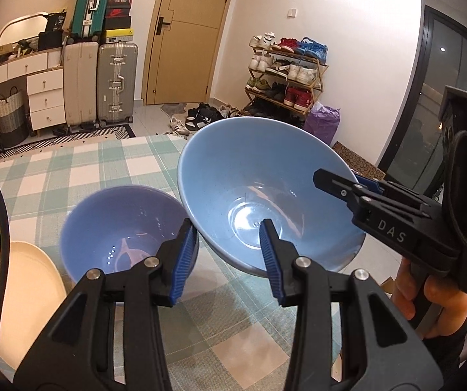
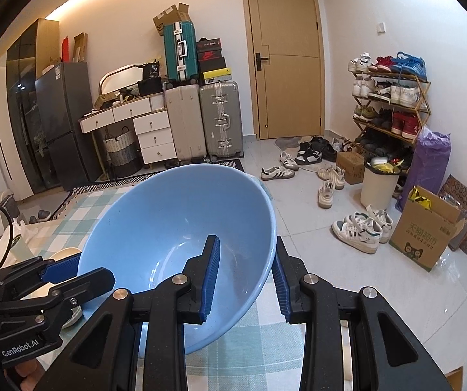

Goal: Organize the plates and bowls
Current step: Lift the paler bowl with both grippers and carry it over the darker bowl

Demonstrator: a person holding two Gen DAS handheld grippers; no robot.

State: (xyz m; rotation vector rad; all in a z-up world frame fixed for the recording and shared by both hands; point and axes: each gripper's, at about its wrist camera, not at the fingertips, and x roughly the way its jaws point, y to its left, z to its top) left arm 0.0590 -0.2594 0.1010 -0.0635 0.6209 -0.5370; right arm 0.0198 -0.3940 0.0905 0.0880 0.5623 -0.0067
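A large light-blue bowl [image 1: 266, 192] is tilted, its far rim raised above the checked tablecloth [image 1: 70, 176]. My right gripper [image 2: 246, 260] straddles its right rim, one finger inside and one outside; it also shows in the left wrist view [image 1: 347, 185]. The jaws stand wide around the rim, so the grip is unclear. A smaller purple-blue bowl [image 1: 122, 228] stands upright to its left. My left gripper [image 1: 225, 244] is open and empty, its fingers between the two bowls. A cream plate [image 1: 15, 293] lies at the left edge.
The table's far edge drops to a tiled floor with scattered shoes [image 2: 357, 228], a cardboard box [image 2: 425, 231] and a white bin [image 2: 378, 182]. Suitcases [image 2: 201, 123], a drawer desk and a shoe rack [image 2: 389, 97] line the back wall.
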